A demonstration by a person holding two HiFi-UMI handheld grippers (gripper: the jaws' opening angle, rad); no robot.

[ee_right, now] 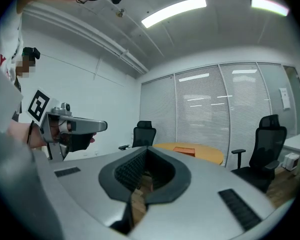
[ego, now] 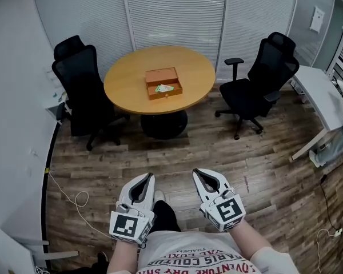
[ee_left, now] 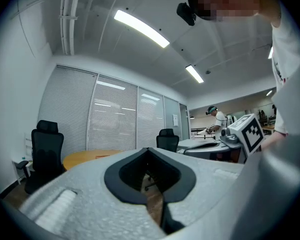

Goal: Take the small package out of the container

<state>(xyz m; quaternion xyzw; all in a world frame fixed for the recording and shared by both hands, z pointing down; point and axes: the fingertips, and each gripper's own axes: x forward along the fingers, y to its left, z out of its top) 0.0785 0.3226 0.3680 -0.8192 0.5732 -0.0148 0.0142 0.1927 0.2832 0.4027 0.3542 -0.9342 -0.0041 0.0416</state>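
An open orange-brown container (ego: pixel 163 82) sits on the middle of a round wooden table (ego: pixel 126 84) across the room. A small pale green and white package (ego: pixel 164 88) lies inside it. Both grippers are held low near the person's body, far from the table. My left gripper (ego: pixel 149 176) and my right gripper (ego: pixel 196 172) are side by side, both shut with nothing between the jaws. The right gripper view shows its own shut jaws (ee_right: pixel 146 149), with the table (ee_right: pixel 205 154) and container (ee_right: pixel 184 149) far beyond. In the left gripper view the table's edge (ee_left: pixel 87 156) shows past the shut gripper (ee_left: pixel 147 149).
Black office chairs stand left (ego: pixel 80 79) and right (ego: pixel 266 73) of the table. A white desk (ego: pixel 326 96) runs along the right side, and a pale cable (ego: pixel 74 198) lies on the wood floor at the left. Another person (ee_left: pixel 217 118) works in the far background.
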